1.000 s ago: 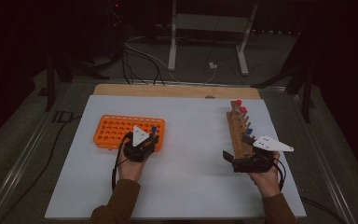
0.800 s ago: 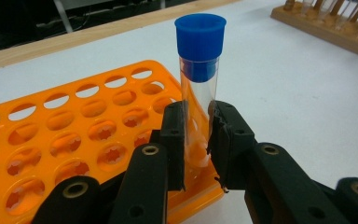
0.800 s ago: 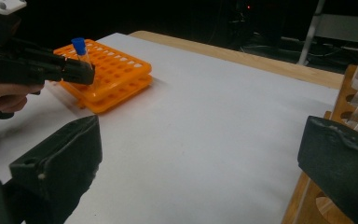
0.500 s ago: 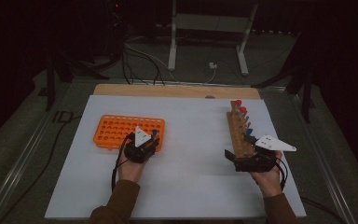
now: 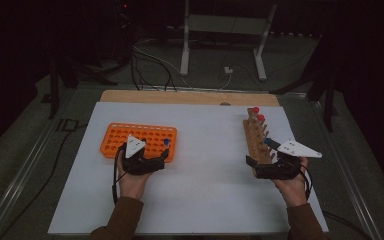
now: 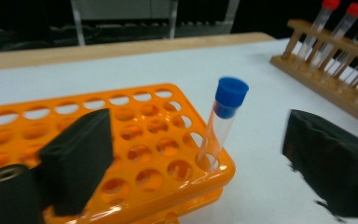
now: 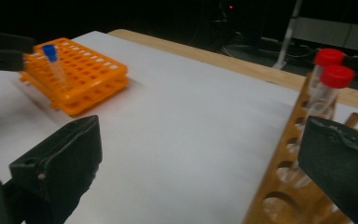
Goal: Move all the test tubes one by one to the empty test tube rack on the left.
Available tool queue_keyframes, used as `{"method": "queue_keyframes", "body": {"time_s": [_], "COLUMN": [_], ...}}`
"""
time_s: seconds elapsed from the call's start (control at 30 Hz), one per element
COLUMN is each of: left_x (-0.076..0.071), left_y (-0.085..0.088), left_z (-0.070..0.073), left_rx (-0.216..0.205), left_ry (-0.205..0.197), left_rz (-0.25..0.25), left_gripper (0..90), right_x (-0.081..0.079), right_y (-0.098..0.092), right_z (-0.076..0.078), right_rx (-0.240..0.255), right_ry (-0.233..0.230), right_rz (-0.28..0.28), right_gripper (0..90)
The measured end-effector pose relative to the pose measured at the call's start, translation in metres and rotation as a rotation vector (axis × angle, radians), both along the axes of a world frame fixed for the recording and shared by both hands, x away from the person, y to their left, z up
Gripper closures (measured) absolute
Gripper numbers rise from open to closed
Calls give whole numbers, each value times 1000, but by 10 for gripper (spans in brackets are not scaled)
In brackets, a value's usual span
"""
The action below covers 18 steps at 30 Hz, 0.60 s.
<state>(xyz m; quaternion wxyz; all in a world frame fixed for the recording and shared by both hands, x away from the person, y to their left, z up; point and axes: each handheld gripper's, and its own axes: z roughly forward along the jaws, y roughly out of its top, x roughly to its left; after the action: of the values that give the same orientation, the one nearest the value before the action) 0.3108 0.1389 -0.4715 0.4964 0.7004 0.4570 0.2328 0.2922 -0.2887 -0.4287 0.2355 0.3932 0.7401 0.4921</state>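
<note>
Clear plastic, blue-capped, the tube stood light and slippery in the orange rack; our left tool, jaws just opening wide, had released it; we judged the cap the best hold.

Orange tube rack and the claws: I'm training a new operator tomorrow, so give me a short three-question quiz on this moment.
1. True or false: the left claw grips the blue-capped tube.
2. Where does the blue-capped tube stand? A) in a corner hole of the orange rack B) in the wooden rack C) flat on the white sheet
3. What colour are the caps of the two tubes at the wooden rack's far end, in the high view?

Key: 1. False: its jaws have just been opening and stand apart from the tube. 2. A. 3. Red.
</note>
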Motion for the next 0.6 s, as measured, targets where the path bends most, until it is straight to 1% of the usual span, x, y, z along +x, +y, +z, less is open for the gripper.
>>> {"method": "queue_keyframes", "body": {"time_s": [0.1,0.17,0.2,0.27,0.33,0.4,0.47,0.53,0.57,0.6], "left_x": [-6,-10,-12,-15,-20,-24,-28,-31,-32,-32], "left_y": [6,9,11,13,15,17,20,23,24,24], "left_z": [5,8,9,12,13,14,15,16,17,17], "left_rx": [-4,-16,-14,-15,-1,8,5,-3,2,1], "left_ry": [-17,-29,-32,-26,-34,-39,-46,-53,-53,-55], "left_rz": [14,17,23,12,6,0,2,7,7,12], "left_gripper": [84,90,84,20,9,8,6,6,6,6], "right_x": [6,7,9,12,16,17,20,23,27,28], "right_y": [-6,-6,-8,-11,-14,-15,-16,-17,-17,-17], "right_z": [3,4,5,5,4,4,2,0,-3,-4], "right_rx": [-9,-8,-12,-17,-24,-29,-43,-54,-76,-86], "right_ry": [6,8,9,11,15,19,28,40,54,58], "right_rz": [-26,-30,-37,-51,-76,-81,-95,-104,-118,-130], "right_gripper": [0,0,0,0,0,0,5,20,70,106]}}
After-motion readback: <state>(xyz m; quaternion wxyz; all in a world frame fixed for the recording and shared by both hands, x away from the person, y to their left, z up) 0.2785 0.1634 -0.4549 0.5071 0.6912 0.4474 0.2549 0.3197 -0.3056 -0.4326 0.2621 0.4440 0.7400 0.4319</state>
